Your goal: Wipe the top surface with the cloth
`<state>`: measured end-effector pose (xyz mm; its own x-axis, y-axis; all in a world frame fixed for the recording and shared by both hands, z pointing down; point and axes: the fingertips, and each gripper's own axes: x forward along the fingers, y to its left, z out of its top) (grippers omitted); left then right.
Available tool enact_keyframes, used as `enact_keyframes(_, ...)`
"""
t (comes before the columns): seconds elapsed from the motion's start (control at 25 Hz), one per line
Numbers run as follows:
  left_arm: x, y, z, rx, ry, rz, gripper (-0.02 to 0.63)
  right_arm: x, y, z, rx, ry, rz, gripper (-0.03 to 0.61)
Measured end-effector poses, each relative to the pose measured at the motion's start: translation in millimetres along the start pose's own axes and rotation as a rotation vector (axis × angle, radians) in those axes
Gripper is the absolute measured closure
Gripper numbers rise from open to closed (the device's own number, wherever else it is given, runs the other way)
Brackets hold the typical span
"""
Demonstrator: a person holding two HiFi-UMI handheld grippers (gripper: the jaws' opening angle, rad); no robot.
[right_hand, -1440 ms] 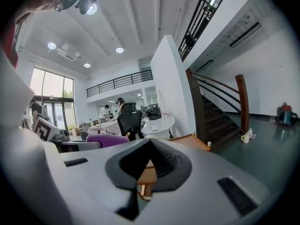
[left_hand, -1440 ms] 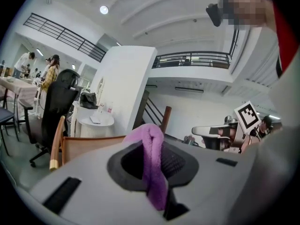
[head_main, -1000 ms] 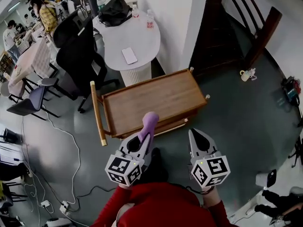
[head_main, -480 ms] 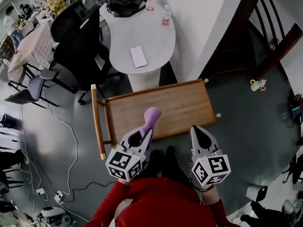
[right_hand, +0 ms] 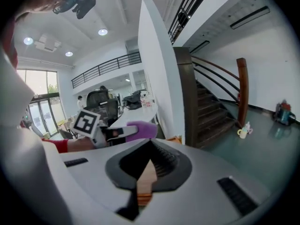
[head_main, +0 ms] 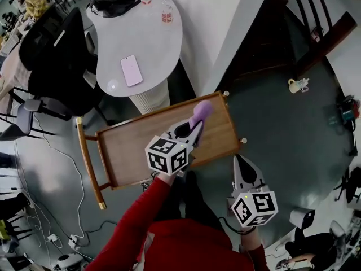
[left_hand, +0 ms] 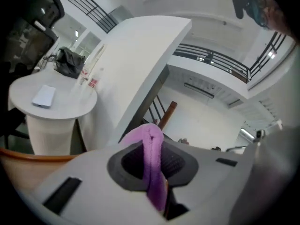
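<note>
Left gripper (head_main: 194, 130) is clamped on the purple cloth (head_main: 201, 110) over the wooden cart (head_main: 135, 145), near its 2 o'clock corner. Right gripper (head_main: 241, 161) hangs off the cart at 5 o'clock, jaws together, empty.

- The wooden top (head_main: 135, 148) is lying bare left of the left gripper (head_main: 194, 130), which is clamping the cloth (head_main: 201, 110).
- A raised rim (head_main: 152, 117) is ringing it, a handle rail (head_main: 89, 162) standing at its left end.
- A white table (head_main: 148, 44) and wall (head_main: 225, 16) are crowding the far side.
- Open floor (head_main: 282, 129) is surrounding the closed right gripper (head_main: 241, 164).
</note>
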<state>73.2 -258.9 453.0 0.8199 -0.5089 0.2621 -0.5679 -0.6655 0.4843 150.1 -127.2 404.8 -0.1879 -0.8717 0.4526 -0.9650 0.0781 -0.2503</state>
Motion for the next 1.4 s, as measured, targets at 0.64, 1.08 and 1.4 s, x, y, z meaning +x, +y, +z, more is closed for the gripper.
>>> enact_keyframes(0.64, 103.1, 101.9, -49.5, -0.133, 0.191, 0.341, 0.563, 28.1, -46.3, -7.7, 0.031, 0.155, 0.05, 0.575)
enact_keyframes(1.08, -206.1, 258.8, -68.3, -0.168, 0.136, 0.96, 0.563, 100.7, 82.5, -31.2, -0.129, 0.309, 0.454, 0.575)
enact_keyframes(1.4, -272.6, 266.6, -73.5, -0.051, 0.166, 1.166, 0.562, 103.0, 108.3, -50.1, -0.169, 0.336, 0.49, 0.575)
